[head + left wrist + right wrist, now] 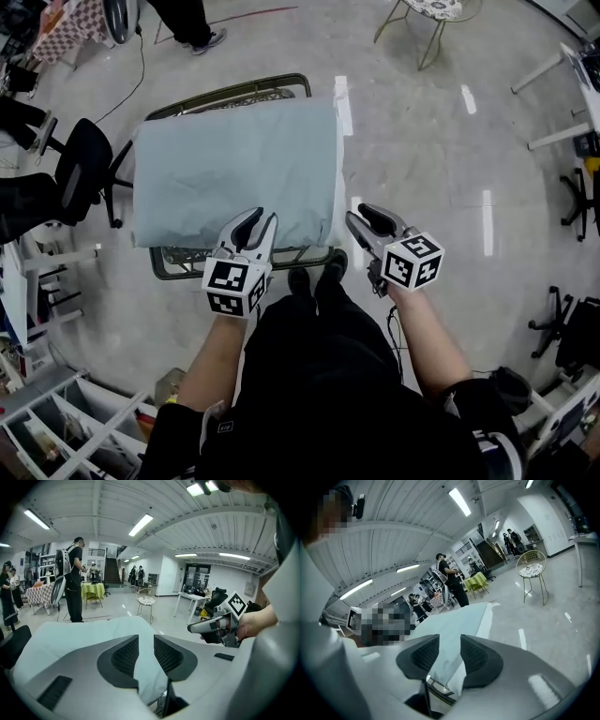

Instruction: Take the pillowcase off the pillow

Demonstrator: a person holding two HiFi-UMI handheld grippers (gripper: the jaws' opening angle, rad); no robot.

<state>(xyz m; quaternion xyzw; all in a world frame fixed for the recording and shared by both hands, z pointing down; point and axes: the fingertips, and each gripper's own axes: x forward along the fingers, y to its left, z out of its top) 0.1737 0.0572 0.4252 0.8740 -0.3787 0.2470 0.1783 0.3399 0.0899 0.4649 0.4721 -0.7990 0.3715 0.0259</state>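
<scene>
Left tongs (pixel 260 222) and right tongs (pixel 364 220) hung parted, empty, before the pillowcase (pixel 234 169); right nearer its open end.

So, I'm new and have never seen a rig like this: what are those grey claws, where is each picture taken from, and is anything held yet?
No robot: a person holds a two-jaw gripper in each hand; the marker cubes are part of them. The head view comes from a camera on the person's head, looking down: the left gripper is at its left, the right gripper at its right. The other two views come from cameras riding on each gripper, looking along its jaws. On a metal-framed stand lies a blue pillowcase, with the white pillow peeking out at its right end. Both grippers' jaws stand apart at the near edge; fabric shows through the gaps, but neither presses on it, so nothing is held.
</scene>
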